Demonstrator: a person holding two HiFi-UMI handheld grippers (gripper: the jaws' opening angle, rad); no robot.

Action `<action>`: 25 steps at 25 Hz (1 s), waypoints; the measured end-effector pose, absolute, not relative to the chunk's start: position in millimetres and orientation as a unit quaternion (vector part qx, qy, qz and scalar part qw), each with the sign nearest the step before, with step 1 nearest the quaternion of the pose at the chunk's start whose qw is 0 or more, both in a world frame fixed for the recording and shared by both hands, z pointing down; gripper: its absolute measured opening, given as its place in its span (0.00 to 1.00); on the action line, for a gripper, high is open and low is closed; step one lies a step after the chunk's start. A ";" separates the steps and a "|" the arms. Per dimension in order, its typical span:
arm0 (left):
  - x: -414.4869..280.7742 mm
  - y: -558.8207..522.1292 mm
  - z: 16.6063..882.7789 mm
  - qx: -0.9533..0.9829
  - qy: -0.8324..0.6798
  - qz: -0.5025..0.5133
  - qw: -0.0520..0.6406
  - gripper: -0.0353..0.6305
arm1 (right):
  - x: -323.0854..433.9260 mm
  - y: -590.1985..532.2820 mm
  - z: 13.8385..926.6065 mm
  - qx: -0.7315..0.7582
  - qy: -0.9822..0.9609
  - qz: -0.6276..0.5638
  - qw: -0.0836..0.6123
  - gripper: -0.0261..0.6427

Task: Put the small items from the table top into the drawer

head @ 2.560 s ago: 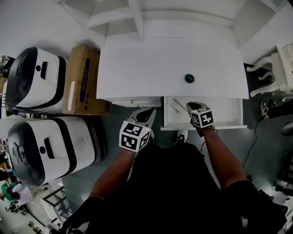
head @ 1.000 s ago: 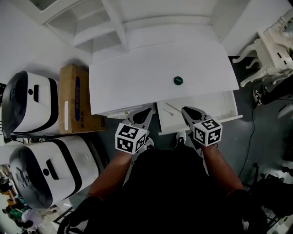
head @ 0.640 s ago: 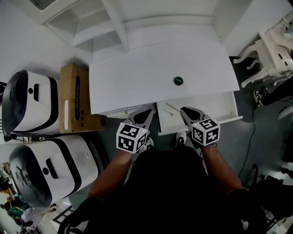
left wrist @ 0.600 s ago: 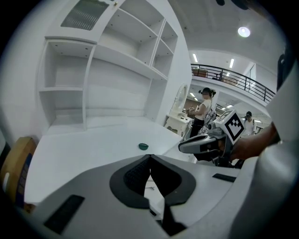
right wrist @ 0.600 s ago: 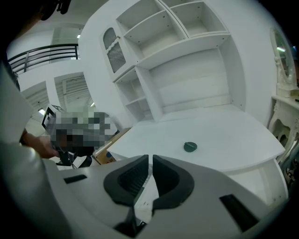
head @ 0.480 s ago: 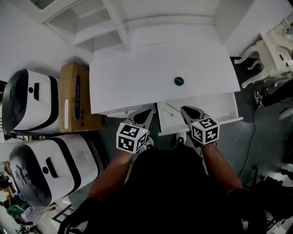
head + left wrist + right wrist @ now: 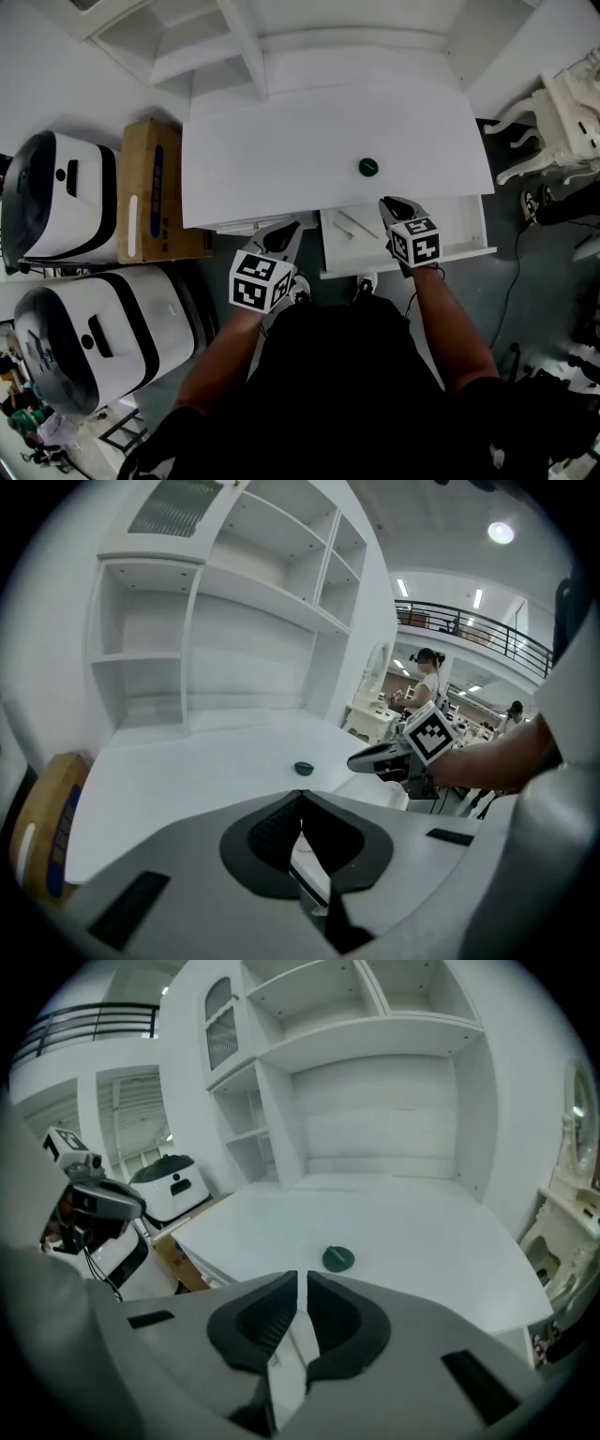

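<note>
Right hand-held gripper (image 7: pixel 398 208) (image 7: pixel 302 1279): jaws closed to a hairline slit, nothing clamped. It sits over the open drawer (image 7: pixel 459 230), tips pointing at the table (image 7: pixel 281 141).

Left hand-held gripper (image 7: pixel 281 234) (image 7: pixel 296 797): jaws together, empty. It's parked off the table's front edge, left of the drawer.

Task item: a small green round cap (image 7: pixel 368 167) (image 7: pixel 338 1259) (image 7: pixel 304 768) lies on the table just ahead of the right hand-held gripper's tips, past the drawer's back edge. It's untouched and apart from both grippers. I see no other loose item on the table top.

Under and just left of the right hand-held gripper, a thin white stick (image 7: pixel 356 223) lies in the drawer, so I'd count one item as stowed.

Status, my read: partway done. Left to do is open the right jaws, reach forward onto the cap, clamp, pull back and drop it in the drawer. Whether the drawer must then be shut, the task doesn't say.
</note>
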State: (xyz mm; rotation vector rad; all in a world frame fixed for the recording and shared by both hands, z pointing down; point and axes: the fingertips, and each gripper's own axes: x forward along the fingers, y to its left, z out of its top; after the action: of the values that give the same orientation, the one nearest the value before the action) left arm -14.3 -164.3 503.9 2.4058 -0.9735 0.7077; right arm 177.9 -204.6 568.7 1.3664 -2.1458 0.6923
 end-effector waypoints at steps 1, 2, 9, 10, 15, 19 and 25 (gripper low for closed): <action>-16.6 -164.6 504.1 0.870 -0.356 0.256 0.225 0.07 | 179.7 -210.7 574.3 0.501 -0.787 0.245 0.264 0.11; -18.6 -164.4 504.4 0.868 -0.360 0.257 0.227 0.07 | 181.3 -216.6 579.7 0.499 -0.787 0.235 0.278 0.11; -27.5 -157.5 509.5 0.857 -0.375 0.260 0.238 0.07 | 186.9 -251.1 619.6 0.468 -0.786 0.186 0.358 0.11; -29.5 -156.0 510.3 0.855 -0.378 0.261 0.240 0.07 | 187.5 -255.9 624.7 0.464 -0.785 0.184 0.366 0.11; -37.1 -151.0 513.9 0.846 -0.392 0.261 0.250 0.07 | 189.5 -280.9 638.5 0.444 -0.786 0.184 0.389 0.16; -41.2 -149.6 515.7 0.841 -0.401 0.259 0.255 0.07 | 188.2 -294.3 649.9 0.426 -0.786 0.181 0.410 0.17; -42.8 -146.5 516.2 0.836 -0.409 0.257 0.260 0.07 | 187.9 -304.5 663.1 0.419 -0.777 0.194 0.428 0.16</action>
State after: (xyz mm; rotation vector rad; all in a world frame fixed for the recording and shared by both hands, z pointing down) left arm -42.8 -146.5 516.2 2.2645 -1.1076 0.6961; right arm 187.9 -304.5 663.1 1.0471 -1.9405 0.4857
